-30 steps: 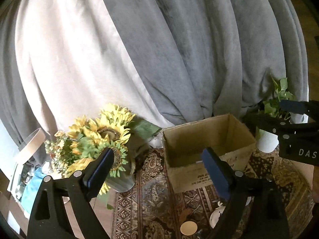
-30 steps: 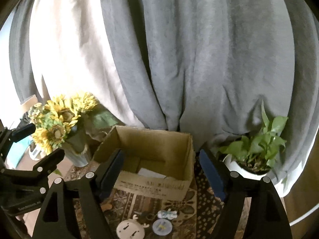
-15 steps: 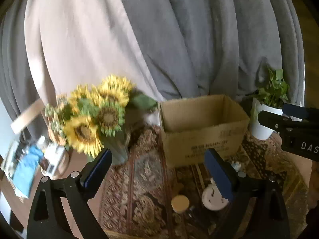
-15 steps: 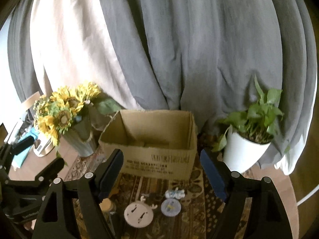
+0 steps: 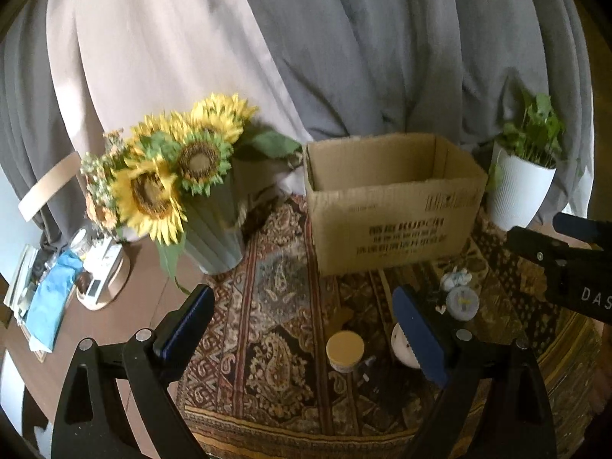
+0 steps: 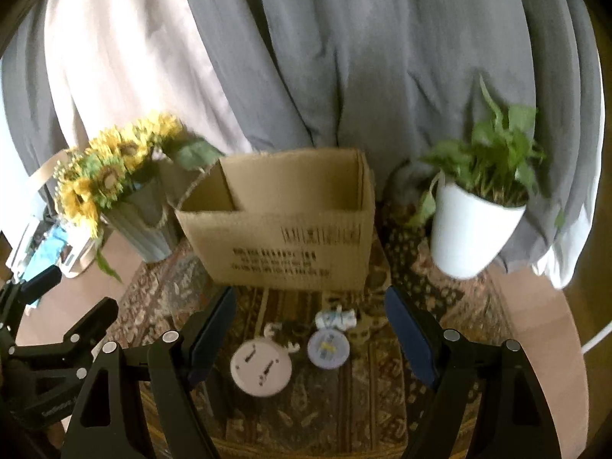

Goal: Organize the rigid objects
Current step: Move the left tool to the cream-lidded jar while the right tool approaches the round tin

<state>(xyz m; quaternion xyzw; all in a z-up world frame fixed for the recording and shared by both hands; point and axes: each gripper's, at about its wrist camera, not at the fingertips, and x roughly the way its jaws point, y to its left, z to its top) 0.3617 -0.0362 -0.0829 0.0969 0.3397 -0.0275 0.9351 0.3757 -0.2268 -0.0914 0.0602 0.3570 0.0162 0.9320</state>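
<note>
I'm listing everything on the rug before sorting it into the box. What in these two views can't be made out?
- Box floor: both views, hidden by its front wall, so contents unknown.
- White disc: left view, half covered by the left gripper's finger.
- Dark bits beside the jar: left view, too small and dark to name.
- Figurine: right view, blurred.
- Clutter at the far left: both views, edge-distorted and small.

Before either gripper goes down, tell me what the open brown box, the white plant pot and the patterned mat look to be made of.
Open brown box: corrugated cardboard, matte, going by the fluted cut edge and printed black text. White plant pot: smooth and slightly glossy, ceramic or plastic; the look leaves it open. Patterned mat: woven textile, matte, with paisley motifs and striped borders.
</note>
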